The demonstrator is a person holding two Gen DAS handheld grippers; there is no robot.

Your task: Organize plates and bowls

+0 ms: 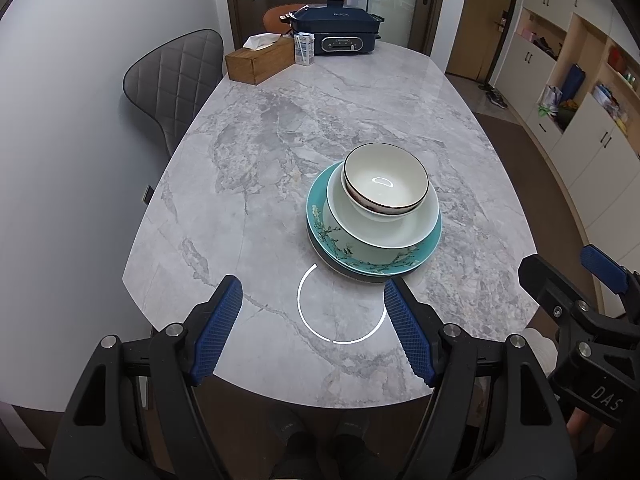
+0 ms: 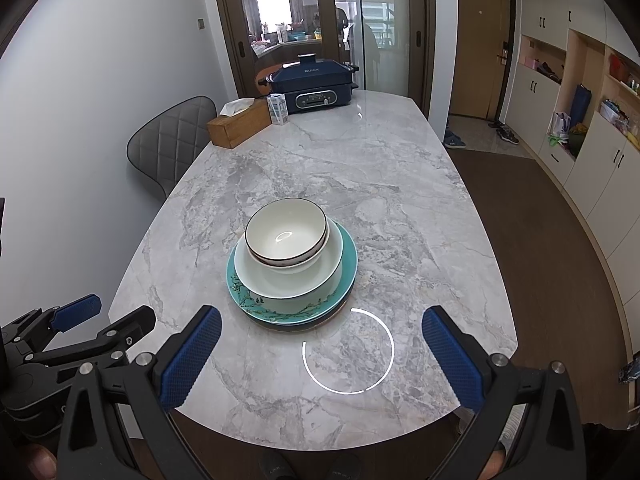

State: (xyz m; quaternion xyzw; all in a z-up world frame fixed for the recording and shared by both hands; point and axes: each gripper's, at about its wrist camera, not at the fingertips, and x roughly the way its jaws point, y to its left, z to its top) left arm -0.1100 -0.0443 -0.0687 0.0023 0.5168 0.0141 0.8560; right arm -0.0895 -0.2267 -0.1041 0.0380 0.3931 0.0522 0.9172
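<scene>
A stack of dishes stands on the marble table (image 1: 280,128) (image 2: 400,208). A white bowl with a dark rim (image 1: 385,178) (image 2: 286,232) sits on top, inside a pale wide bowl (image 1: 400,232) (image 2: 288,280). Under these lies a teal flowered plate (image 1: 340,248) (image 2: 280,308) on a dark plate (image 1: 352,274) (image 2: 288,326). My left gripper (image 1: 312,324) is open and empty, near the table's front edge, short of the stack; it also shows in the right wrist view (image 2: 120,312). My right gripper (image 2: 320,356) is open and empty, also short of the stack, and shows in the left wrist view (image 1: 568,268).
At the far end stand a wooden tissue box (image 1: 258,60) (image 2: 238,124), a small carton (image 1: 304,49) (image 2: 279,109) and a blue electric cooker (image 1: 336,30) (image 2: 314,84). A grey chair (image 1: 172,84) (image 2: 172,148) is at the left. Cabinets (image 1: 580,112) line the right wall.
</scene>
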